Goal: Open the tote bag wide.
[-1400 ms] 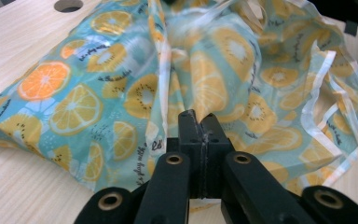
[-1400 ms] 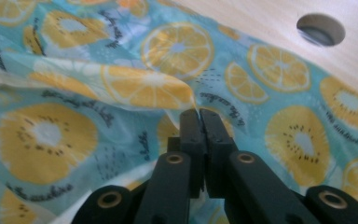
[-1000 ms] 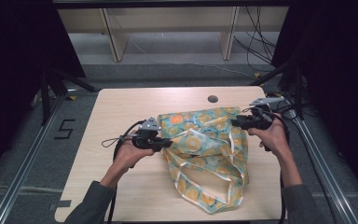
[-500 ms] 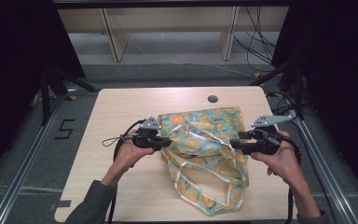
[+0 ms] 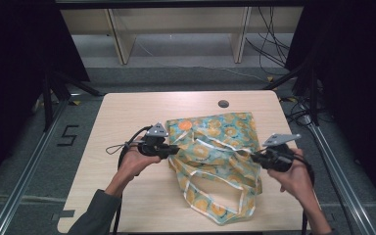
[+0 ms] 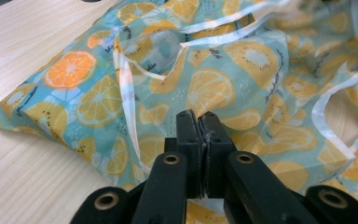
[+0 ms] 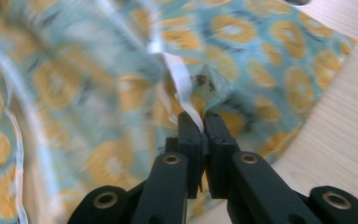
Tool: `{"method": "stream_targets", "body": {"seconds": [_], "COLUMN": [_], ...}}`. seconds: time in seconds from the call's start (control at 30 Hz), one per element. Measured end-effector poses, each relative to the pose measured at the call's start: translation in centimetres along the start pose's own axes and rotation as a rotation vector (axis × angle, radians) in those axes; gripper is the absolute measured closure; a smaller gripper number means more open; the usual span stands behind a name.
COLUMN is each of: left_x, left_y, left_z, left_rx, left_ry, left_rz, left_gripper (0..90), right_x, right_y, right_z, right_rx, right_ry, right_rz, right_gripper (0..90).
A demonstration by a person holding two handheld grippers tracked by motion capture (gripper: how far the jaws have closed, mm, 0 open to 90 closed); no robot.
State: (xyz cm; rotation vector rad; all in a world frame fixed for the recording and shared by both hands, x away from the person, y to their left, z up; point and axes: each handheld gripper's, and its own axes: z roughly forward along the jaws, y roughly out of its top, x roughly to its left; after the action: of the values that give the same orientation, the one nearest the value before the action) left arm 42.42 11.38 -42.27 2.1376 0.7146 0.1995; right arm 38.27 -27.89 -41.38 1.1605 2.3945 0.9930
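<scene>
1. Pale wooden table in a dark-curtained bay carries a citrus-print fabric bag, lying crumpled at centre-right with its white-trimmed handles trailing toward the near edge.
2. Left gripper pinches the bag's left edge; in the left gripper view its jaws are pressed together on cloth.
3. Right gripper clamps the right edge, its jaws closed on a white trim fold.
4. Good practice, as judged: draw both edges apart evenly, keeping the fabric low and taut, so that neither pinch slips and the handles do not tangle.
</scene>
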Motion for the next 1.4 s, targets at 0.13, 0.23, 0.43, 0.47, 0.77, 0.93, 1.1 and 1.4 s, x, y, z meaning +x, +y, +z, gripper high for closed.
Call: {"method": "stream_targets", "body": {"seconds": [0.13, 0.23, 0.43, 0.47, 0.77, 0.93, 1.1, 1.4], "left_x": [0.2, 0.1, 0.7, 0.7, -6.1, -8.1, -7.9, -6.7], "left_y": [-0.1, -0.1, -1.3, -1.2, 3.3, 3.3, 2.9, 4.0], "left_z": [0.4, 1.2, 3.3, 3.2, 0.3, 5.5, 8.9, 8.9], "left_rx": [-0.005, 0.021, 0.09, 0.09, 0.01, 0.122, 0.237, 0.195], "left_ry": [-0.012, -0.005, 0.053, 0.048, 0.05, 0.012, 0.039, 0.084], "left_rz": [0.025, 0.036, 0.044, 0.043, 0.234, 0.291, 0.339, 0.397], "left_gripper": [88.9, 89.0, 81.8, 73.9, 48.2, 42.1, 38.7, 88.3], "right_x": [-4.2, -7.0, -6.9, -6.6, -6.0, -5.9, -6.2, -6.4], "right_y": [-0.4, -0.9, -1.9, -1.9, -1.3, -1.2, -1.1, -1.0], "right_z": [0.1, 2.0, 6.8, 6.8, 5.7, 5.8, 5.4, 4.9], "right_rx": [-0.044, -0.044, 0.077, 0.082, 0.04, 0.03, 0.03, 0.027], "right_ry": [-0.024, 0.0, -0.068, -0.071, -0.054, -0.06, -0.053, -0.053], "right_rz": [0.082, 0.138, 0.096, 0.132, 0.118, 0.099, 0.095, 0.093], "right_gripper": [90.0, 90.0, 85.9, 85.2, 84.4, 84.4, 83.9, 69.8]}}
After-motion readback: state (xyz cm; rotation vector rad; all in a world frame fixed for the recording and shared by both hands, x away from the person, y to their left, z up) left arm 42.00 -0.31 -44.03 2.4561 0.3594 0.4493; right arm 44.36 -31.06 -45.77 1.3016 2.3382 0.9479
